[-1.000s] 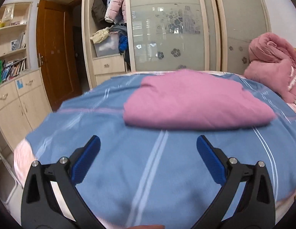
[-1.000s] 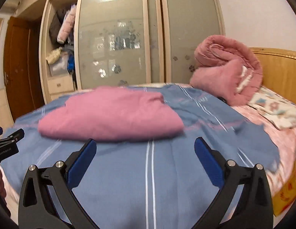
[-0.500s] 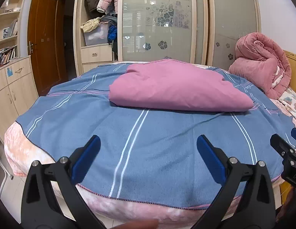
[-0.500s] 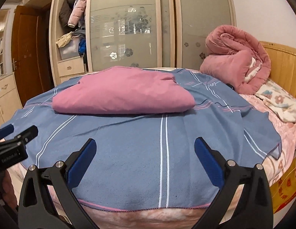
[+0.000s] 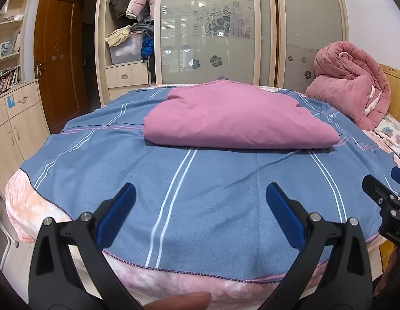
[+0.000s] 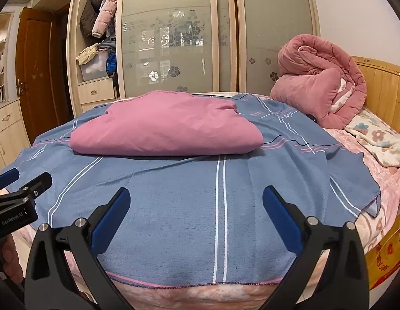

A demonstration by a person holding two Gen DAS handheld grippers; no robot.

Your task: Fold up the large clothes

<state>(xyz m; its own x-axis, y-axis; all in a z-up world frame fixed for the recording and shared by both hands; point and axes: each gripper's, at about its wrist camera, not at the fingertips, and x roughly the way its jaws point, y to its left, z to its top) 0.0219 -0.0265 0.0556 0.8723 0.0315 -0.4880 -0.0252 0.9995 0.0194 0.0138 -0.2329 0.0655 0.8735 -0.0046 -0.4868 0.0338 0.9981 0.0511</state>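
Both the left gripper (image 5: 200, 204) and the right gripper (image 6: 196, 208) have their jaws open and empty, near the bed's front edge. The pink garment (image 6: 164, 131) looks already folded, probably; judge it square before any regrasp.

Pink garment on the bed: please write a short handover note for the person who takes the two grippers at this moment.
Left gripper: open, empty, held over the near edge of the blue striped sheet.
Right gripper: open, empty, alongside it at the same edge.
Pink garment: lies folded into a compact bundle in the middle of the sheet, neither gripper touching it.
Rolled pink quilt: by the headboard, not part of the job.
Done: the folding looks complete.
Left: probably nothing, or only a check that the bundle is neat.
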